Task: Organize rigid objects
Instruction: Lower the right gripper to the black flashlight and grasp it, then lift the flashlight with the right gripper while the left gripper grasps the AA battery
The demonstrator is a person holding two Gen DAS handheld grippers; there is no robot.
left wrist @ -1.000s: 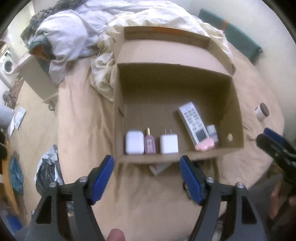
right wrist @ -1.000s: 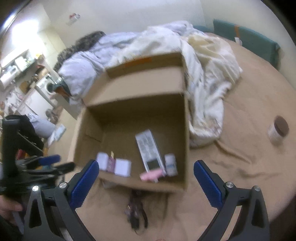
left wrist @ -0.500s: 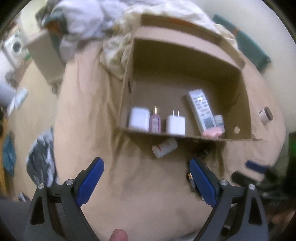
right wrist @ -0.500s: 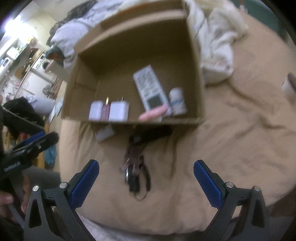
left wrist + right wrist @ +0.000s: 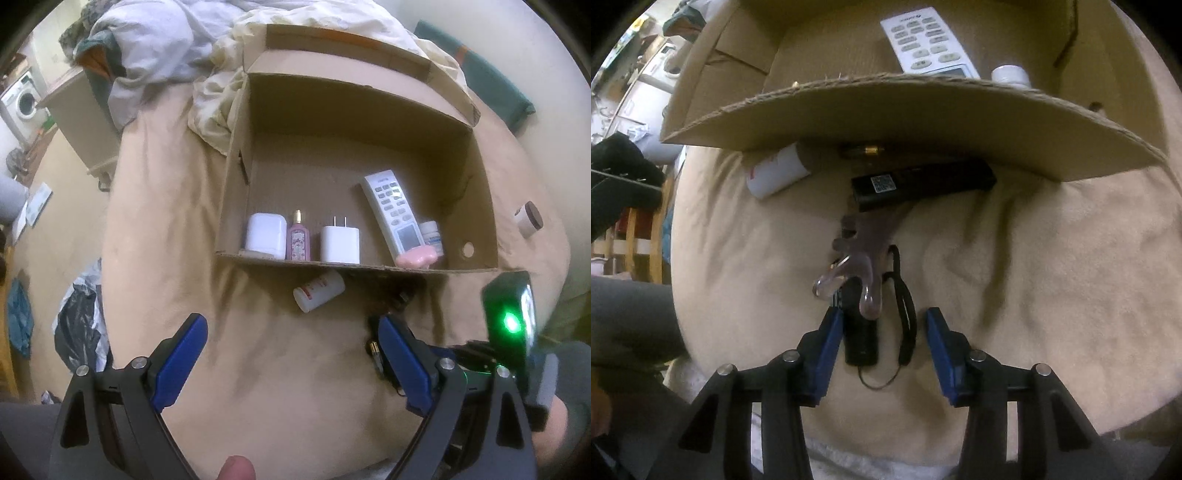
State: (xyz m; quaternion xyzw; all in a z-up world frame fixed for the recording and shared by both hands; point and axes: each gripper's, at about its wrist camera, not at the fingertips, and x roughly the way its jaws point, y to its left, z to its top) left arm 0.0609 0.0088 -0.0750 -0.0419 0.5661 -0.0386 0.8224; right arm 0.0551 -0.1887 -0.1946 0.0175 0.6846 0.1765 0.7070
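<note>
As the right gripper (image 5: 882, 332) jaws close around the black device (image 5: 860, 332) on the bed (image 5: 1052, 277) before the box (image 5: 886, 110), nothing yet pinched, its strap (image 5: 905, 321) or clear hook (image 5: 849, 273) could be snagged. Left gripper (image 5: 291, 365) is held wide, empty.

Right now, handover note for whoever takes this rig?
Left gripper: open, empty, over the bedsheet.
Right gripper: jaws closing around the small black device with its cord; pads not pressing yet.
Done: remote, charger, perfume, white case sit in the cardboard box.
Left: black device, white bottle, flat black item in front of the box.
</note>
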